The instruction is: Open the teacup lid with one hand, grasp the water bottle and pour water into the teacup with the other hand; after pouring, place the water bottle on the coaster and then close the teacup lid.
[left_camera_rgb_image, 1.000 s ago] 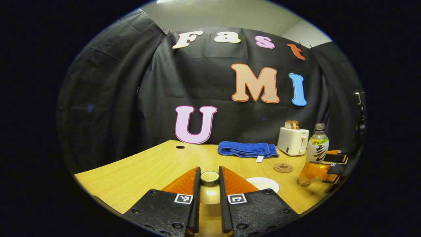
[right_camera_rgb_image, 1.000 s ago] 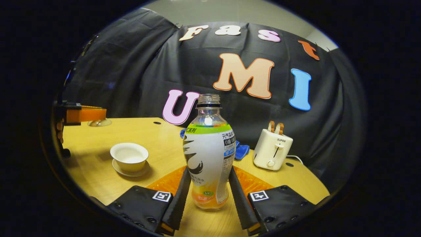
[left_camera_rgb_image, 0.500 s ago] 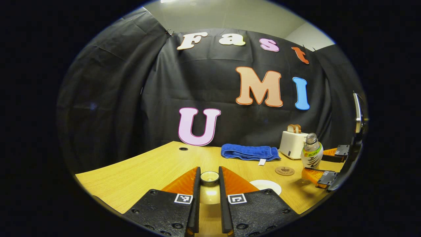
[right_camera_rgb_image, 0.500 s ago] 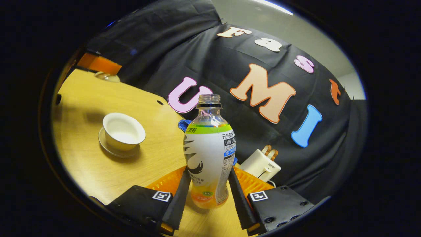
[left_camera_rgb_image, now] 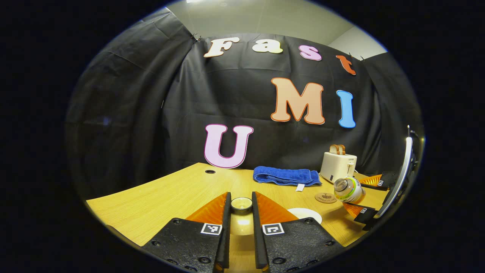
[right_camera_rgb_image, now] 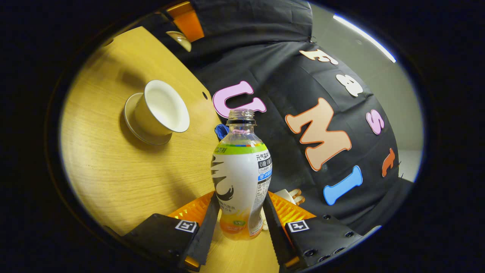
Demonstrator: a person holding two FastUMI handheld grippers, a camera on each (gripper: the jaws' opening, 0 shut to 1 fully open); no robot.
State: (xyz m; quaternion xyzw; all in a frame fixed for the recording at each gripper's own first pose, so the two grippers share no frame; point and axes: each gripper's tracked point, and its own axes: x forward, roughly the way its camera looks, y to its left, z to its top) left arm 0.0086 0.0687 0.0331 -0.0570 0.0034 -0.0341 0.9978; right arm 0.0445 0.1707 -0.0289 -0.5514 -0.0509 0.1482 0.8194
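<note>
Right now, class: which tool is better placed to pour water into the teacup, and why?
The right tool. It is shut on the uncapped water bottle, already tipped toward the open teacup. The left tool is shut on the teacup lid's knob, so it is occupied.

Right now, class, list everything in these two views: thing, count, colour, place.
Table: one, light wood, underneath everything.
Teacup: one, white, open, on its saucer.
Teacup lid: one, pale, held in left hand-held gripper.
Water bottle: one, clear, capless, tilted, in right hand-held gripper.
Coaster: one, brown, near toaster.
Towel: one, blue, folded, at back.
Toaster: one, white, back right.
Left hand-held gripper: one, shut on lid.
Right hand-held gripper: one, shut on bottle.
</note>
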